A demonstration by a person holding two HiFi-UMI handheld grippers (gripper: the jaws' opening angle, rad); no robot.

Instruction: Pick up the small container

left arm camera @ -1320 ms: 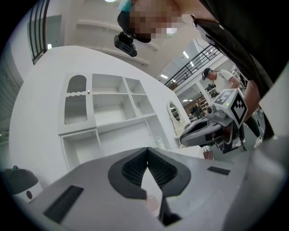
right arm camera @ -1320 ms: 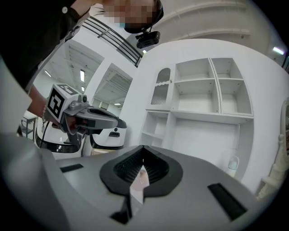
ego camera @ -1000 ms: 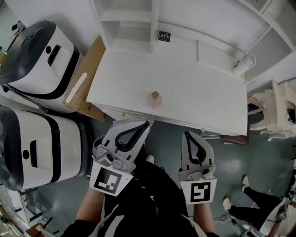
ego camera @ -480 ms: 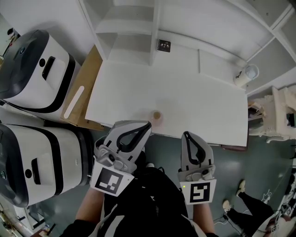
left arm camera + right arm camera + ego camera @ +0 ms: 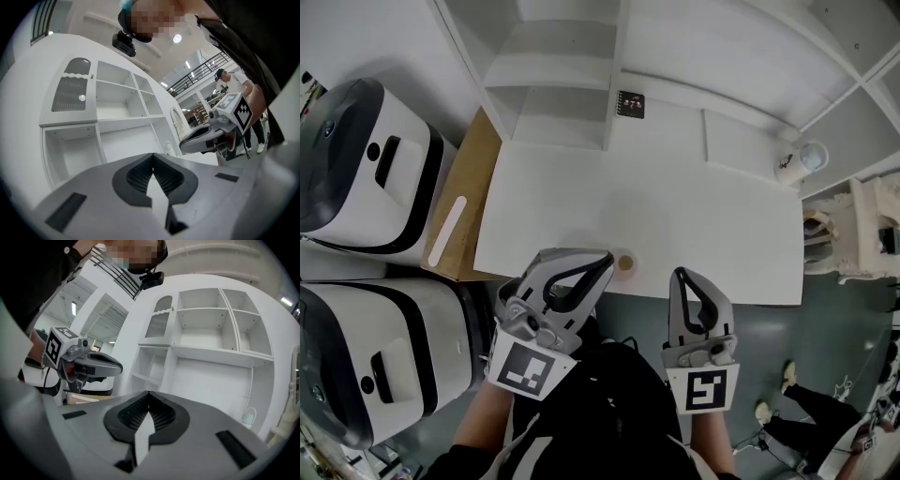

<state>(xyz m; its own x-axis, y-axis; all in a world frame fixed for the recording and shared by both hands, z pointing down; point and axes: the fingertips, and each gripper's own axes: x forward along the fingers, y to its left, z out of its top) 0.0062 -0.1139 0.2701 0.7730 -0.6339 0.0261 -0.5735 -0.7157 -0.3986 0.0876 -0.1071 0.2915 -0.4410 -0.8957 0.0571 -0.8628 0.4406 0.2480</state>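
The small container (image 5: 624, 263), pale pink with a brown cap, stands upright near the front edge of the white table (image 5: 694, 216). My left gripper (image 5: 606, 256) is shut and empty, its tip just left of the container, at the table's front edge. Further right, my right gripper (image 5: 679, 274) is shut and empty, its tip at the table's front edge. In the left gripper view the jaws (image 5: 153, 155) meet with nothing between them, and the same holds in the right gripper view (image 5: 149, 393). Neither gripper view shows the container.
Two white and black machines (image 5: 366, 159) (image 5: 375, 347) stand at the left beside a brown board (image 5: 459, 211). A white shelf unit (image 5: 553, 84) rises behind the table. A black card (image 5: 631, 104) and a white cup-like object (image 5: 795, 161) sit at the back. A white chair (image 5: 862, 234) is at the right.
The container has come nearer in the head view, from the mid-front of the table to right beside the left gripper's tip. Both grippers stay shut.
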